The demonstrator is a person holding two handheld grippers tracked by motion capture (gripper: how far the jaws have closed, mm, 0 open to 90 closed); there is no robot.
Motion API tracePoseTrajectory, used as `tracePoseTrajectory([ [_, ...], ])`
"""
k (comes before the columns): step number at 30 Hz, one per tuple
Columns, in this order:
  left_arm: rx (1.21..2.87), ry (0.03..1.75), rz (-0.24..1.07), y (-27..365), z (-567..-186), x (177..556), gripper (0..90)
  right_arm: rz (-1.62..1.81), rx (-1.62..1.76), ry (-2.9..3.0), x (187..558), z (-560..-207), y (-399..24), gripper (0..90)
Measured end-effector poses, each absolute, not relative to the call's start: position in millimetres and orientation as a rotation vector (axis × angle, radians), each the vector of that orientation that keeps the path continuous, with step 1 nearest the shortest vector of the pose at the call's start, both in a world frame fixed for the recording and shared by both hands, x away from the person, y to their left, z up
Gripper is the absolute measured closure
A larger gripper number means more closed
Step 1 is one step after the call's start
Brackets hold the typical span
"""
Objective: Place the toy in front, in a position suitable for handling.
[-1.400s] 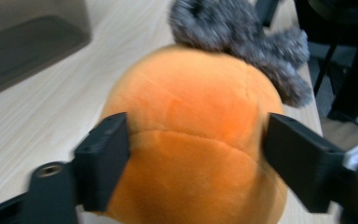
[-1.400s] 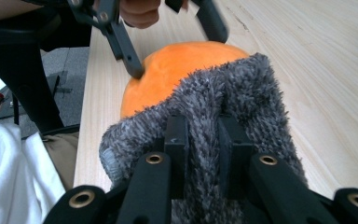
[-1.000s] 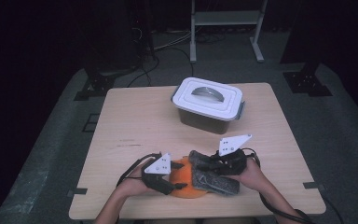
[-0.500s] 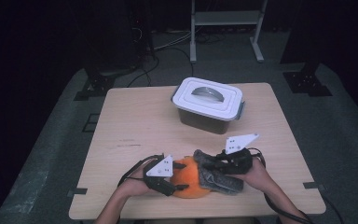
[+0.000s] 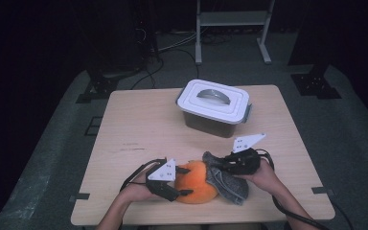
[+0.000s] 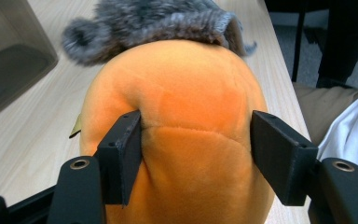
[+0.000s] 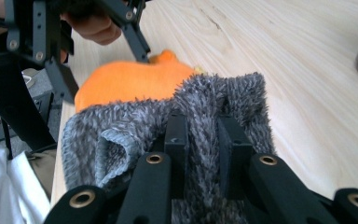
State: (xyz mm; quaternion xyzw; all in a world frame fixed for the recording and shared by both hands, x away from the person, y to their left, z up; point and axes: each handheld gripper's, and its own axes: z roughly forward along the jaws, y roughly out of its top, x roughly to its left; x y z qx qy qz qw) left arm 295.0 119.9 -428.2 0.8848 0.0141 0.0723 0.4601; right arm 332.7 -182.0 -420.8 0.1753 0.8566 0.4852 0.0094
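- The orange plush (image 5: 197, 183) is held at the near bench (image 5: 139, 129) edge, pinched by the left tongs (image 5: 184, 181).
- Since a second ago, the grey furry cloth (image 5: 227, 181), clamped in the right tongs (image 5: 210, 164), has been drawn rightward off the plush, apparently uncovering it.

Setting: recording lab or studio. Evidence: blacked-out surroundings; grey carpet floor (image 5: 52, 158); single pale wooden table (image 5: 139, 124) lit from above; black stand feet (image 5: 316, 84) and loose cables (image 5: 172, 48) on floor; white metal frame (image 5: 232, 21) behind table.
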Motion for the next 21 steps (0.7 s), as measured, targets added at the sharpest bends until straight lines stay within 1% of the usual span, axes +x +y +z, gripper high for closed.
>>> tracePoseTrajectory([
  [5,2.166,0.068,0.162,123,-430,299,36.1,1.512,0.601,2.696,323,-433,-198,75.8],
  [9,2.161,0.129,0.153,125,-432,302,36.1,1.524,0.587,2.704,316,-434,-204,75.7],
  [13,2.153,0.185,0.136,128,-433,307,36.2,1.600,0.542,2.668,313,-423,-201,75.7],
  [15,2.151,0.204,0.135,129,-434,308,36.2,1.578,0.528,2.675,313,-422,-198,75.7],
  [21,2.133,0.302,0.135,133,-436,315,35.3,1.499,0.569,2.716,317,-437,-197,75.8],
])
